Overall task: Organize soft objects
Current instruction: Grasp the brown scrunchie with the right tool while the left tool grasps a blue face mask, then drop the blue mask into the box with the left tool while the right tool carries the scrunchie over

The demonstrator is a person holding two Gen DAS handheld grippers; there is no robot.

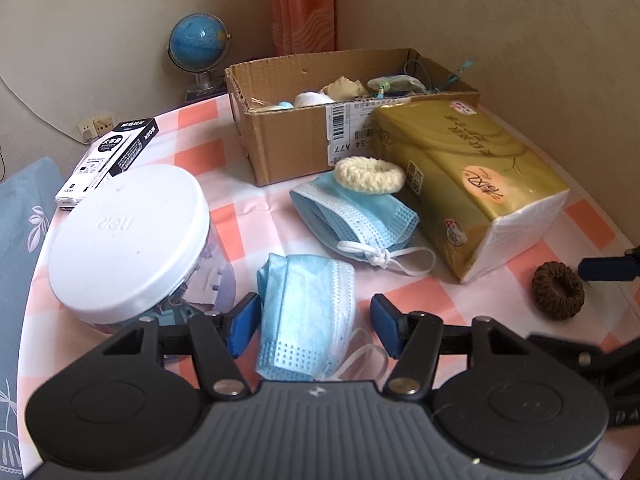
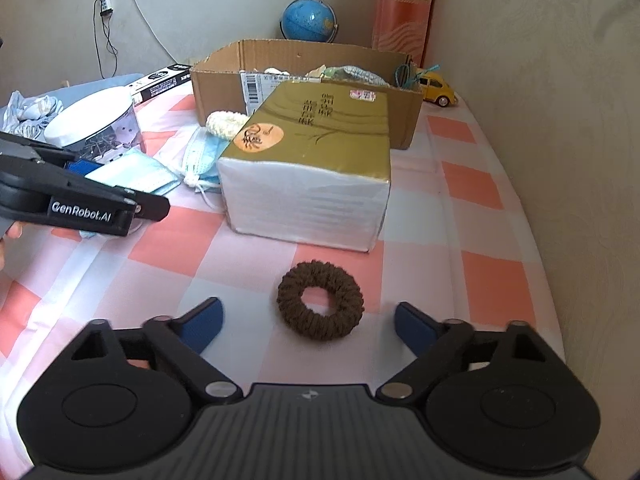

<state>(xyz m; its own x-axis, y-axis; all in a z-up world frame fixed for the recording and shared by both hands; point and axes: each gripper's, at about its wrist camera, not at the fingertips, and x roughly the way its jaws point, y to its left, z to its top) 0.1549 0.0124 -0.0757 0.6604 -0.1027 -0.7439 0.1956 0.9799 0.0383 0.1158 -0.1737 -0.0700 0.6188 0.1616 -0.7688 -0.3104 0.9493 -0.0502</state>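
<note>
On the checked worktop (image 1: 248, 196), my left gripper (image 1: 316, 326) stands part open around a folded blue mask (image 1: 308, 312), pads not yet pressing. My right gripper (image 2: 308, 326) gapes wide, empty, a brown scrunchie (image 2: 320, 305) lying between its fingers, before the tissue pack (image 2: 312, 168).

Checked tabletop (image 2: 476, 184) holding a cardboard box (image 1: 288, 148) at its far edge, tissue pack (image 2: 312, 168), face masks (image 1: 308, 312), brown scrunchie (image 2: 320, 304), white-lidded jar (image 1: 128, 240).
</note>
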